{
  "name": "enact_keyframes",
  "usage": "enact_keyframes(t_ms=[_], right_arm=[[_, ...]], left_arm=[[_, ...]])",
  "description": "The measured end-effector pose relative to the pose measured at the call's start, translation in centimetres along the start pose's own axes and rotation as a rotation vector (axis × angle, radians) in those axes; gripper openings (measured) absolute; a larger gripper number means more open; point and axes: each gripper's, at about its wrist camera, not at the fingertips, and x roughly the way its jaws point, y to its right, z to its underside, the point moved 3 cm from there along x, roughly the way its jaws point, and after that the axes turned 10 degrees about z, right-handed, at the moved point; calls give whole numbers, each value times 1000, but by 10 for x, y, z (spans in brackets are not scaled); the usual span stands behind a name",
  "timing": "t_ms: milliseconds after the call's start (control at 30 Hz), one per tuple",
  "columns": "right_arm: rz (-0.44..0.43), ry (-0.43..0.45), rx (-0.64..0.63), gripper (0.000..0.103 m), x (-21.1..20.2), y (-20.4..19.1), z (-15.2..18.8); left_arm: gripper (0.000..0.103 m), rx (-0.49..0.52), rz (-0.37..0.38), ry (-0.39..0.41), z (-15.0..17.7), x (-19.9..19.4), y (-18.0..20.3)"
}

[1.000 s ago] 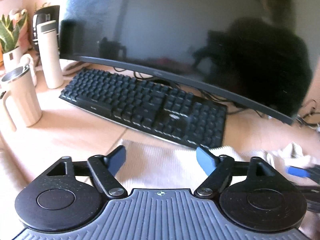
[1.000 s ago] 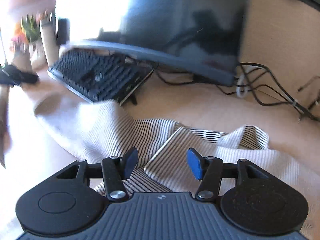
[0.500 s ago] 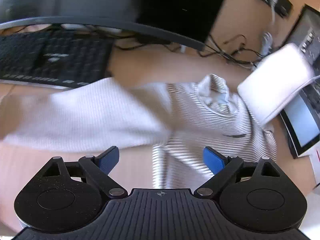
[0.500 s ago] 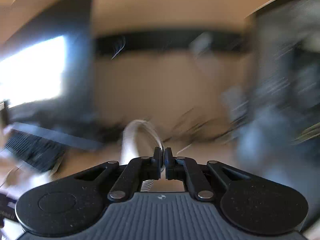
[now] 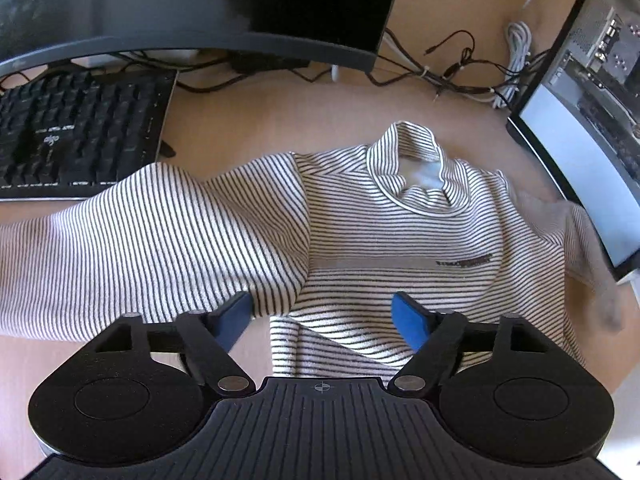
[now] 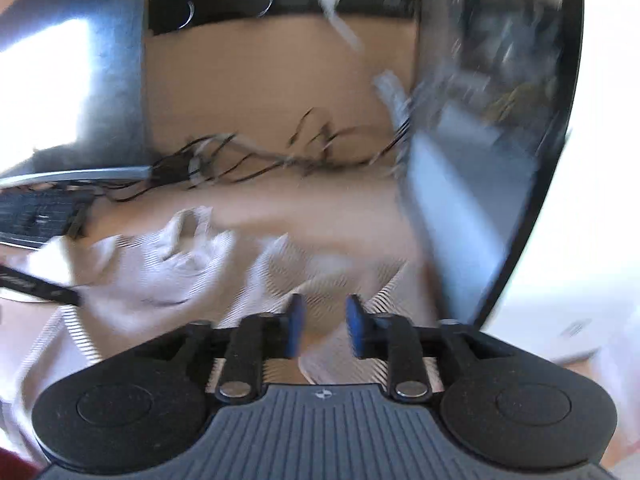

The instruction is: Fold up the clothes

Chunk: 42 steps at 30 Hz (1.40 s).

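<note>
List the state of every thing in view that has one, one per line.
Striped shirt: spread on the desk, not folded, collar away from the camera.
Left sleeve: stretched out sideways.
Left gripper: open, empty.
Right gripper: open, empty.
Side monitor: on.
Main monitor: dark.

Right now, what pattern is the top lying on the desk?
The top is white with thin dark horizontal stripes, clearest in the left wrist view.
</note>
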Motion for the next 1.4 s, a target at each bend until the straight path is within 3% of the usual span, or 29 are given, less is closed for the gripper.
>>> enact_keyframes(t_ms=[167,333,900,1033,1200,1300,1400], right_arm=[[-103,-99,-40,37,44,-43,12],[-163,-154,-30,38,78,-65,11],[-179,-107,-144,38,164,-76,-49],[-189,-100,-165,39,169,-75,-52],[-204,-91,-140,57,145,-64,-48],[-212,-94,-100,61,124,-54,-40],[-242,-128,-4,70,103,-46,-28]], left_arm=[[63,-6,-13,-28,-4,14,-3],[62,-8,-19,-31,-15,22,-2],[61,7,-61,-3,-86,75,-4],[62,12,-74,-1,-85,74,-4],[69,17,-85,5,-72,50,7],[78,41,-42,32,-59,26,27],[83,53,47,2,-37,18,45]])
